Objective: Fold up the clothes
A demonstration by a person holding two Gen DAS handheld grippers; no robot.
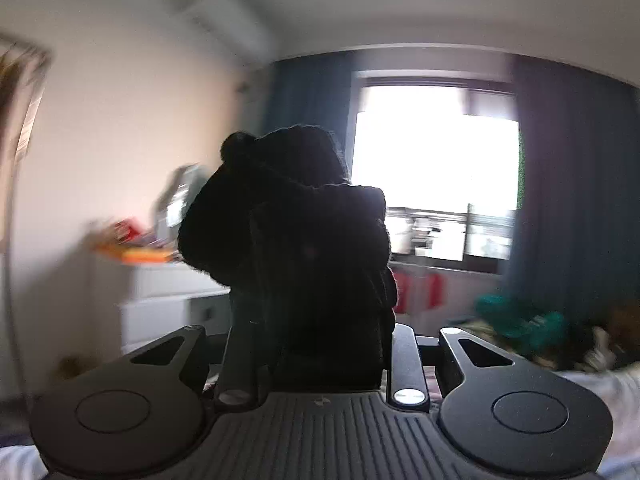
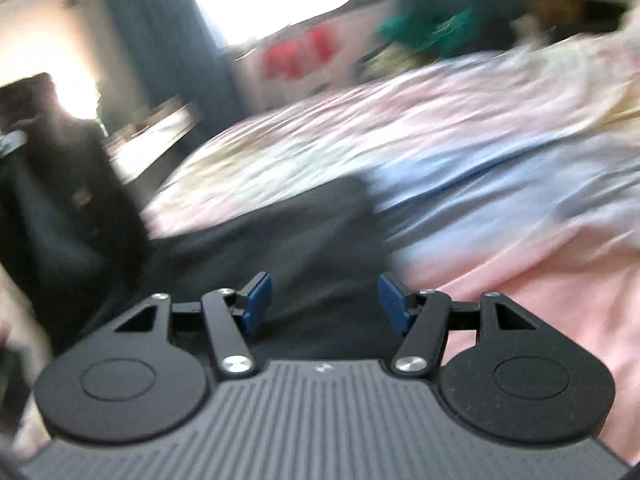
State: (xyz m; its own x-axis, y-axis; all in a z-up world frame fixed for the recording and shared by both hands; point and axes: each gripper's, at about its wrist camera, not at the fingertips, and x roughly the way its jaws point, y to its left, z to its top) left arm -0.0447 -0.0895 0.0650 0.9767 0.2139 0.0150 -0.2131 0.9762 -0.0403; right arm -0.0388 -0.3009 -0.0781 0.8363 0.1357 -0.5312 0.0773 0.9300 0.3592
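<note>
Your bed [image 2: 500, 128] is the largest thing here, and only your right wrist view shows it well: a pink, pale blue and cream patterned cover running from the near edge under your gripper out to the far edge by the window wall, all of it smeared by motion blur. Your left wrist view catches just a strip of that cover at its lower right corner, and instead gives you the room: a bright window [image 1: 436, 176] between dark blue curtains [image 1: 576, 184], an air conditioner [image 1: 228, 16] high on the wall, and a white cabinet [image 1: 160, 300] with colourful clutter on top. A green heap [image 2: 432, 32] sits at the bed's far edge in both views. The dark garment [image 2: 280, 232] lies at the near edge of the bed, directly ahead of your right gripper [image 2: 325, 300], and rises off the left edge of that view in a dark column. Your right gripper's blue pads [image 2: 258, 300] stand well apart with nothing pinched between them. In the left wrist view a bunched dark fold of the garment [image 1: 296, 240] fills the centre, lifted against the window. Your left gripper [image 1: 320, 344] is clamped on that fold, its fingertips buried in the cloth.
</note>
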